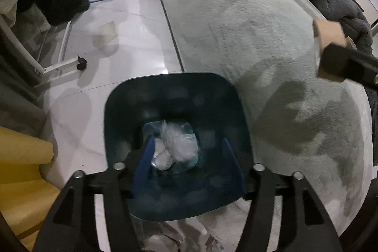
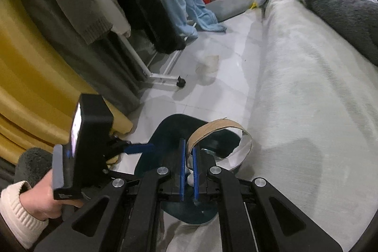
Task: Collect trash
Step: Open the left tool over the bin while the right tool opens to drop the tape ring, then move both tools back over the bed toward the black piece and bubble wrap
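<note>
A dark teal trash bin (image 1: 122,96) stands on the white floor beside the bed; it also shows in the right wrist view (image 2: 174,124). Inside lie crumpled clear plastic (image 1: 177,141) and white tissue wads (image 1: 161,158). My left gripper (image 1: 186,152) is open, its blue fingers (image 1: 141,167) reaching into the bin mouth. My right gripper (image 2: 188,145) is shut on a cardboard ring (image 2: 219,125), a flattened tape core, held over the bin. The same cardboard (image 1: 330,39) appears at the right edge of the left wrist view.
A bed with a pale grey-green blanket (image 1: 259,39) fills the right. A clothes rack foot with a caster (image 2: 180,82) and hanging clothes (image 2: 146,4) stand left. A yellow curtain (image 2: 28,77) hangs at the left. A stained patch (image 2: 209,65) marks the floor.
</note>
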Motion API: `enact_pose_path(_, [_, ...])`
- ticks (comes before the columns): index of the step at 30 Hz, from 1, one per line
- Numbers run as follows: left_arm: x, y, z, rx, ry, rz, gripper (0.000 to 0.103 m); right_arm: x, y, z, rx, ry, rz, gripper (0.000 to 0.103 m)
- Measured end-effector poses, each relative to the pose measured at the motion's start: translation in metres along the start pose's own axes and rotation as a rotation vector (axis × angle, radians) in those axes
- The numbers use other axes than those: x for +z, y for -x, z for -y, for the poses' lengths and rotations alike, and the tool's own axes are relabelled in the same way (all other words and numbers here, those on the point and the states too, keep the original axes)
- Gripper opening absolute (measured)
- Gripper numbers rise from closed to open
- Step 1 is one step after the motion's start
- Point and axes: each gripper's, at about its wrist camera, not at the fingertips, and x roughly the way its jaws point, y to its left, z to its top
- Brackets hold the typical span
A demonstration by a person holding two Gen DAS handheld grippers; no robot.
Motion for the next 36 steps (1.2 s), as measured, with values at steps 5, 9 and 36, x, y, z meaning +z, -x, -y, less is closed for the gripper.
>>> enact_pose_path(5, [0.001,0.014,-0.014,-0.002,0.022,0.03,0.08,-0.005,-0.028,-0.004,-0.006,0.009,-0.057,0.006])
enact_pose_path(9, [0.003,0.027,-0.024,0.0,0.039,0.066,0.085,-0.009,-0.047,-0.004,-0.013,0.008,-0.099,0.006])
enact_pose_path(36, [0.014,0.137,-0.039,-0.062,0.036,0.492,0.093,-0.022,-0.09,-0.009,-0.044,-0.007,-0.227,0.065])
